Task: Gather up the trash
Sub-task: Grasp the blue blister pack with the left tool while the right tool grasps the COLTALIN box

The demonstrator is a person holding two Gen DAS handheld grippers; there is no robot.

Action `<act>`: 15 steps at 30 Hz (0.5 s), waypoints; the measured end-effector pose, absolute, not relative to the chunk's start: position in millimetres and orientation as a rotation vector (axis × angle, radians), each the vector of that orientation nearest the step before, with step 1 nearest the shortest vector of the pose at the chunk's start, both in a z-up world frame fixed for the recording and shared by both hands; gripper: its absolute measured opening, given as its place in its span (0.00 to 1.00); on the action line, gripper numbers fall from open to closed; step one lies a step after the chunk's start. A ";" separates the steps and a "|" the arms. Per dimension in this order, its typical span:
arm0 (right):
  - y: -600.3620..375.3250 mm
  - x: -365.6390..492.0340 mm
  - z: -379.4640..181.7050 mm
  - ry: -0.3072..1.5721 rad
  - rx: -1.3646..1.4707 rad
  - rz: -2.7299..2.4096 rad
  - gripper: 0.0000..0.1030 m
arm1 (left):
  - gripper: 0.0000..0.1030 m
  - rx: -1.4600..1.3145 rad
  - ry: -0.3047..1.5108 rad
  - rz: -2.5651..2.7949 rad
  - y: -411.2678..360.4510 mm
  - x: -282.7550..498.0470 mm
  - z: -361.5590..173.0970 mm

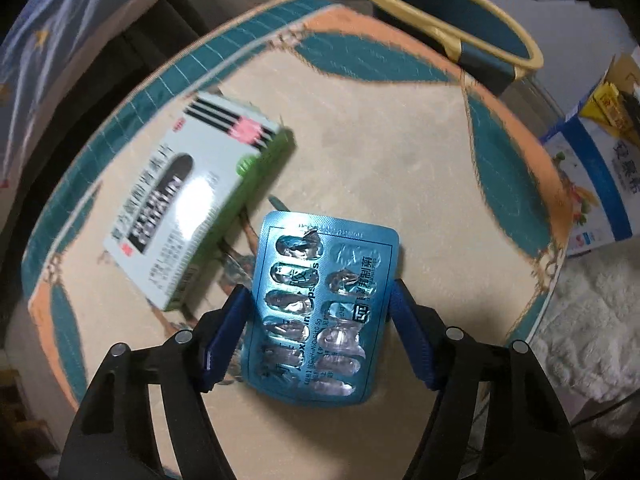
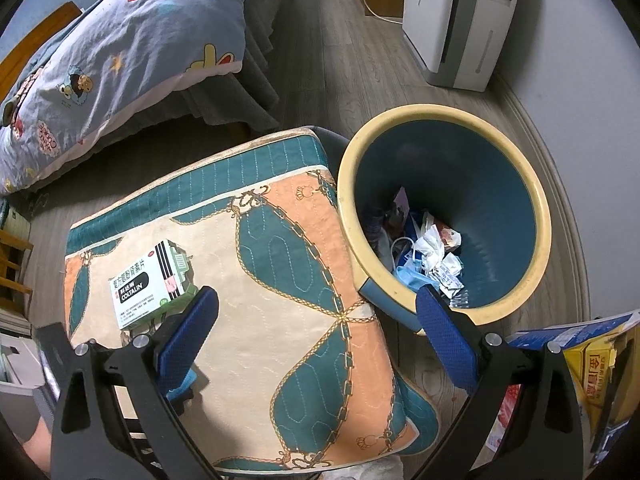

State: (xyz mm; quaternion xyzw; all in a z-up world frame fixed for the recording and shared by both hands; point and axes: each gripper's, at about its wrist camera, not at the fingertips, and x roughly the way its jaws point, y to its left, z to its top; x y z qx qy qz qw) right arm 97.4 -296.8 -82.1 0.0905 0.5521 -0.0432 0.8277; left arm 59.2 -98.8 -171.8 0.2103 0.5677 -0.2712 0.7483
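Observation:
My left gripper (image 1: 320,300) is shut on a blue blister pack (image 1: 320,312) with emptied pockets, held above the cushioned stool (image 1: 380,152). A white and green medicine box (image 1: 192,208) lies on the stool to the pack's left; it also shows in the right wrist view (image 2: 150,284). The blue trash bin with a yellow rim (image 1: 452,16) stands beyond the stool's far right corner. My right gripper (image 2: 316,304) is open and empty, above the stool's right edge, beside the bin (image 2: 540,216), which holds crumpled wrappers and tissue (image 2: 432,256).
A bed with a cartoon-print duvet (image 2: 120,64) lies to the left. A white appliance (image 2: 460,20) stands by the far wall. An open cardboard box (image 2: 592,360) with yellow packs sits at the right, also in the left wrist view (image 1: 600,152). A white fluffy rug (image 1: 580,340) is at the right.

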 end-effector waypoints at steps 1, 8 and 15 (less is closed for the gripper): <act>-296.4 97.9 -82.8 1.172 0.189 -0.089 0.94 | 0.70 0.448 1.228 -0.590 -96.4 60.6 -166.8; -284.5 109.5 -88.7 1.172 0.142 -0.040 0.94 | 0.70 0.335 1.125 -0.530 -71.7 79.9 -115.2; -256.6 123.8 -94.3 1.166 0.073 0.066 0.94 | 0.70 0.271 1.017 -0.453 -39.4 90.9 -52.9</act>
